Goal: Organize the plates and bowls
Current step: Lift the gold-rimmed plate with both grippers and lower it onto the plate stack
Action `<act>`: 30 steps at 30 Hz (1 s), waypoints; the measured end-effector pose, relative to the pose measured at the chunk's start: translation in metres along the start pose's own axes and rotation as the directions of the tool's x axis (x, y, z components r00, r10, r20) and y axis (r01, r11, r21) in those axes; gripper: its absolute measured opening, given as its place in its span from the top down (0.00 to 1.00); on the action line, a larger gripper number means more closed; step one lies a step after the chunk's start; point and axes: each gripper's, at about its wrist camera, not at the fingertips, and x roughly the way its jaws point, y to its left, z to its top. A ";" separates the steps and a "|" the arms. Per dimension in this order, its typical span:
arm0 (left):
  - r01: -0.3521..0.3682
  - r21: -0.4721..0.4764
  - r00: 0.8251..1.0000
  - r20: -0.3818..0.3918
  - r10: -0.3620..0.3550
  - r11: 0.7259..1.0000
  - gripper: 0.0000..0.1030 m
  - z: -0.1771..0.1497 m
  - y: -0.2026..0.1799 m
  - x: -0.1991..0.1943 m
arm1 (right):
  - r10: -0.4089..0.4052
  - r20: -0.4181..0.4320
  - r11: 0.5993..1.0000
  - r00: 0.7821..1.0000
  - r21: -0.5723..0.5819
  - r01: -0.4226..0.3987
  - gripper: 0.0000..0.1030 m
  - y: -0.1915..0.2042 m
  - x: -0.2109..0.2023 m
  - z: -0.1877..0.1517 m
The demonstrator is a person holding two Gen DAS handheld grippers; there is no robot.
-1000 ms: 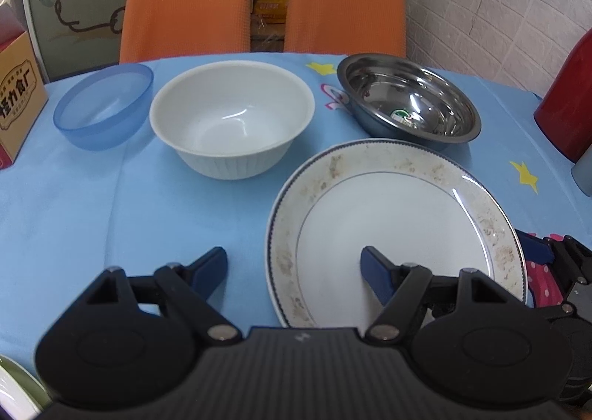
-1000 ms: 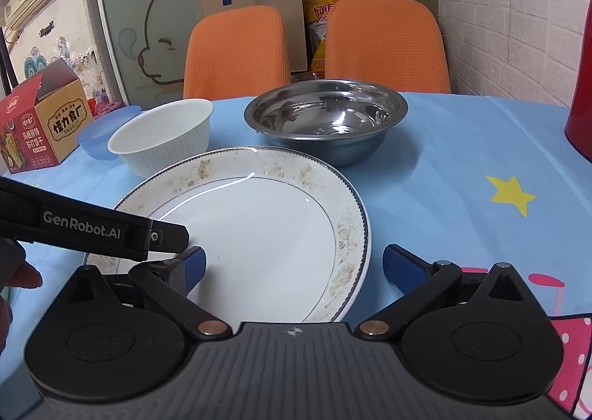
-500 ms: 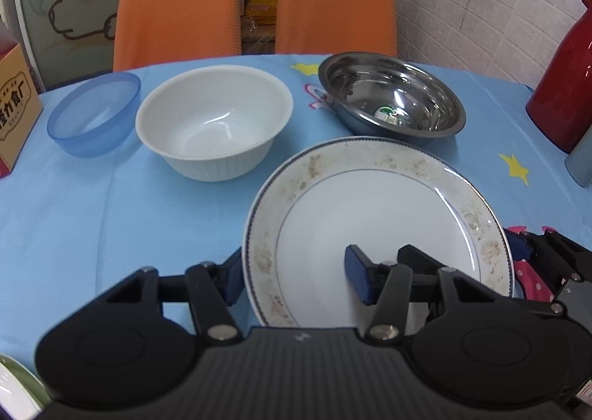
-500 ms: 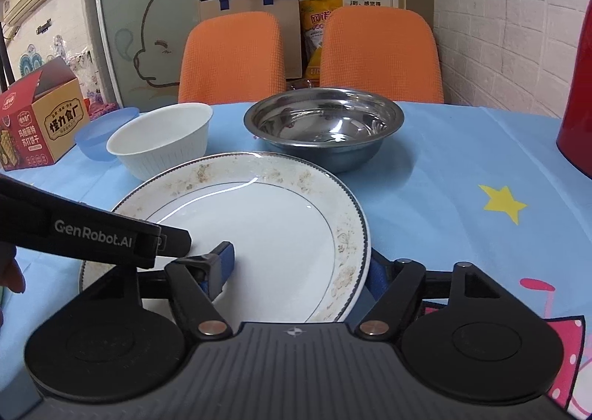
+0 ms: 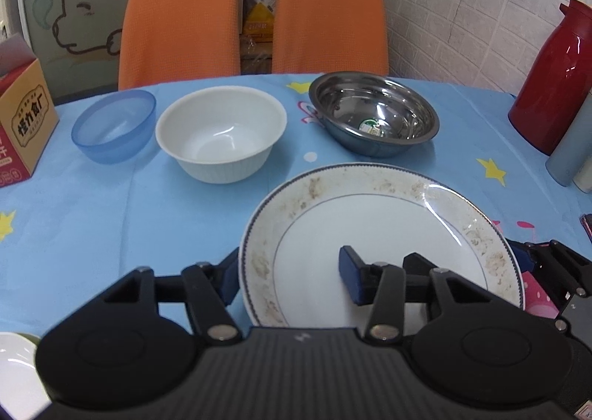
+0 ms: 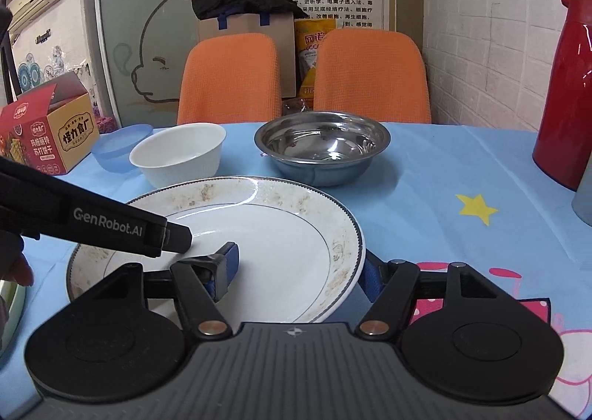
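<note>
At the near edge of the table, my left gripper (image 5: 290,277) has just been closing across the left rim of the floral-edged dinner plate (image 5: 355,181). One pad is tucked outside the rim and the other lies on the plate's well, a half-wide pinch that looks seated. My right gripper (image 6: 298,272) takes the opposite rim the same way, inner pad on the well and outer pad under the lip. The plate seems to sit a little clear of the blue tablecloth (image 5: 111,216).

I judge this a two-sided carry, so I should keep both hands level and moving together, because glazed rims slip from shallow bites.

Beyond the plate stand the white ribbed bowl (image 5: 222,138), the steel basin (image 5: 373,113) and, far left, the blue plastic bowl (image 5: 114,126). All three are close enough to clip if I swing forward. A red thermos (image 5: 555,76) guards the right, and another white dish (image 5: 14,364) shows at my near left.
</note>
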 end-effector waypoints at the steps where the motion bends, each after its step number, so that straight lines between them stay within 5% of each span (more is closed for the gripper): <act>1: -0.001 0.002 1.000 0.004 0.001 1.000 0.55 -0.003 0.000 -0.005 | 0.004 0.001 1.000 1.000 0.006 -0.004 0.00 0.001 -0.003 -0.002; 16: -0.005 -0.036 0.997 0.076 0.008 0.999 0.55 -0.035 0.021 -0.067 | 0.029 0.041 0.999 0.999 -0.018 -0.029 0.00 0.042 -0.052 -0.012; 30: -0.157 -0.126 0.971 0.162 0.177 0.980 0.55 -0.083 0.115 -0.155 | 0.198 0.089 0.975 0.976 -0.123 -0.186 0.00 0.150 -0.082 -0.015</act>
